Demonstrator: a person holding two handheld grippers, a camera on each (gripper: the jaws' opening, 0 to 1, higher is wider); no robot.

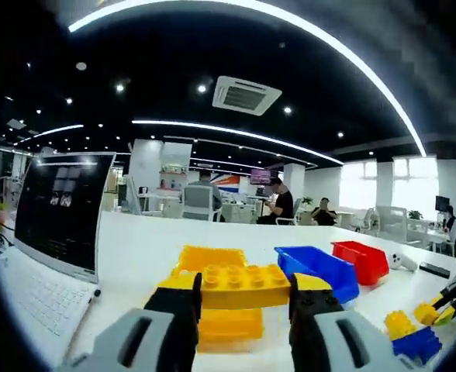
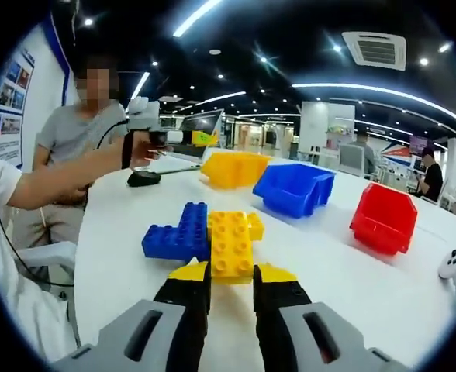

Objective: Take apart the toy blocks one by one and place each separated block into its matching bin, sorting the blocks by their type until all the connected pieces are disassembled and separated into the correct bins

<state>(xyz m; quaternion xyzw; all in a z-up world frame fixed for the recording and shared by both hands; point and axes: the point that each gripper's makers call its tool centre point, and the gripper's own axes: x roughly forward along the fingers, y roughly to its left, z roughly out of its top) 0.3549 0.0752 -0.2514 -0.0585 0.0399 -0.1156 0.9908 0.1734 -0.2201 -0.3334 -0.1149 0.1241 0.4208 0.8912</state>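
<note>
Left gripper (image 1: 245,298) fingers (image 1: 183,306) were spread about one block wide, clamped on the ends of a long yellow studded plastic block (image 1: 245,285) held above the white tabletop (image 1: 146,248). A second yellow block (image 1: 229,325) hung just under it; whether they were still joined, can't tell.

Right gripper (image 2: 232,291) fingers (image 2: 191,293) were nearly closed, pinching the near end of a yellow studded brick (image 2: 230,244). That brick was still attached to a blue studded brick (image 2: 177,232) on its left, the cluster sitting on the table.

Bins were lined up further back: yellow plastic bin (image 2: 234,168), blue plastic bin (image 2: 294,188), red plastic bin (image 2: 385,217), openings facing the grippers. Same three appeared in the left gripper view behind the held block.

Right gripper view: a person's hand (image 2: 139,143) at upper left held the other gripper, with a black mouse (image 2: 143,178) on the table just below it.

Left gripper view: an open laptop (image 1: 57,232) sat on the left.
</note>
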